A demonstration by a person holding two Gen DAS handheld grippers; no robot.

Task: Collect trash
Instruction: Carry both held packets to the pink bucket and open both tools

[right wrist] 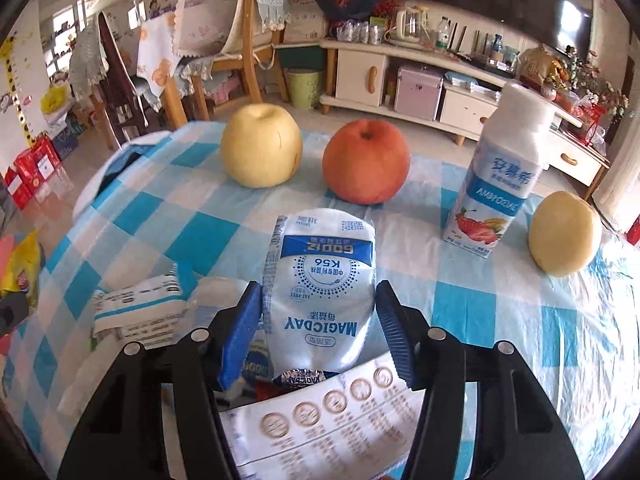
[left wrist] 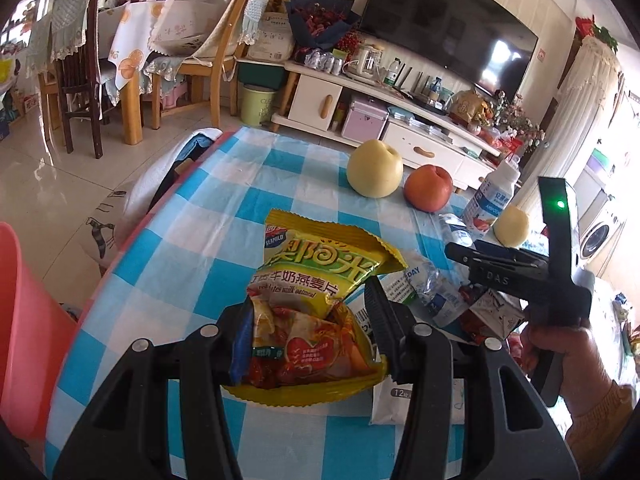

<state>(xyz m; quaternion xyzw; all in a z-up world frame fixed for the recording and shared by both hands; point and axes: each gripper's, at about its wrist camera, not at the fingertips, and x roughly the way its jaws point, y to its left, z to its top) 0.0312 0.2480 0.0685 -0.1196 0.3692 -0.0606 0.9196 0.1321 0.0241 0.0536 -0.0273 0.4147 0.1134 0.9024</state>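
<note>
While the left hand-held gripper (left wrist: 308, 328) squeezes a yellow oatmeal packet (left wrist: 316, 300), its two fingers press on the packet's sides, and the packet looks lifted a little above the surface (left wrist: 180, 264). That surface wears a cloth of blue and white squares. A pink bin (left wrist: 24, 320) shows at the left edge of the left wrist view.

The right hand-held gripper (right wrist: 318, 328) sits around a white yogurt pouch (right wrist: 320, 292) that lies flat on the cloth. Its fingers are partly open. The left finger touches the pouch's side, and the right finger is just beside it. Whether they press on it cannot be told. A crumpled white and blue wrapper (right wrist: 136, 312) lies just to the left of the pouch, and a printed paper wrapper (right wrist: 320, 416) lies under the gripper.

Farther back stand a yellow pear (right wrist: 261, 146), a red apple (right wrist: 366, 161), a yogurt drink bottle (right wrist: 496, 184) and a second small pear (right wrist: 564, 234).
</note>
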